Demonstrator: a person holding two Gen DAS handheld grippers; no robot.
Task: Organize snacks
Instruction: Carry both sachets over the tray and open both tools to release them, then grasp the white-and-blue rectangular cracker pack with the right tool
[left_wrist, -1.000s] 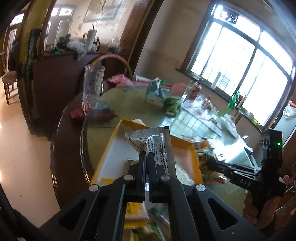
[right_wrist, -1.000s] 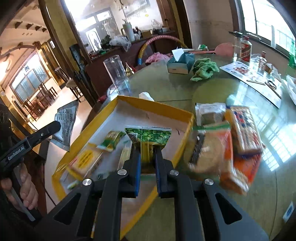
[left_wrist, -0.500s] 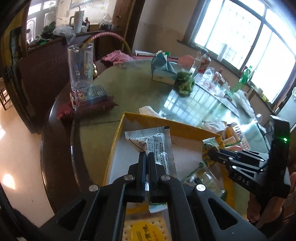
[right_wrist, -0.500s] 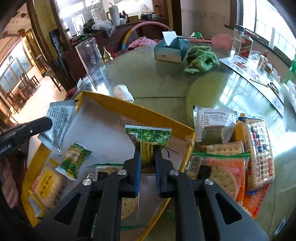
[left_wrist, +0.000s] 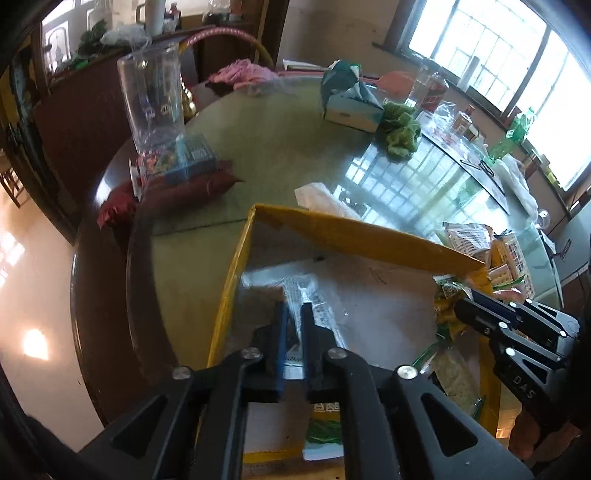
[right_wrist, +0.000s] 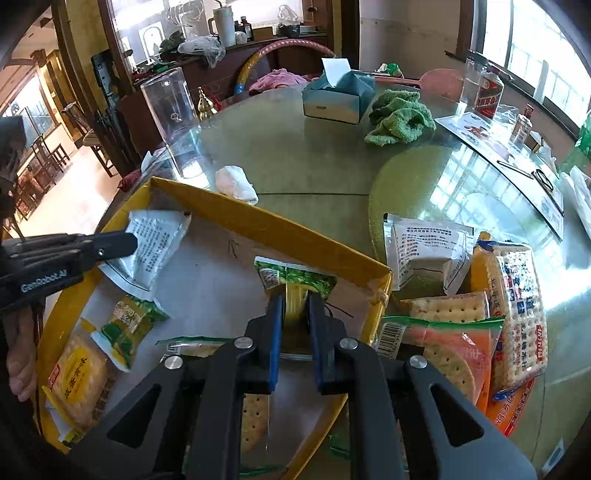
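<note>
A yellow cardboard box (left_wrist: 343, 227) (right_wrist: 258, 216) sits on the round glass table. My left gripper (left_wrist: 293, 308) (right_wrist: 127, 240) is shut on a silver-white snack packet (left_wrist: 314, 295) (right_wrist: 155, 243) held low in the box's far left corner. My right gripper (right_wrist: 295, 299) (left_wrist: 460, 302) is shut on a green and yellow snack packet (right_wrist: 295, 277) over the box's right side. Several snack packets lie in the box, among them a yellow cracker pack (right_wrist: 81, 376) and a green one (right_wrist: 129, 325).
More snacks lie right of the box: a white packet (right_wrist: 424, 251), an orange cracker pack (right_wrist: 450, 350) and a tall cracker pack (right_wrist: 517, 306). A tall clear cup (right_wrist: 173, 122), a crumpled tissue (right_wrist: 236, 182), a tissue box (right_wrist: 336, 96) and a green cloth (right_wrist: 399, 118) stand beyond.
Both grippers have moved down and forward into the box with their packets. The silver packet has gone from above the box to its far left corner.
</note>
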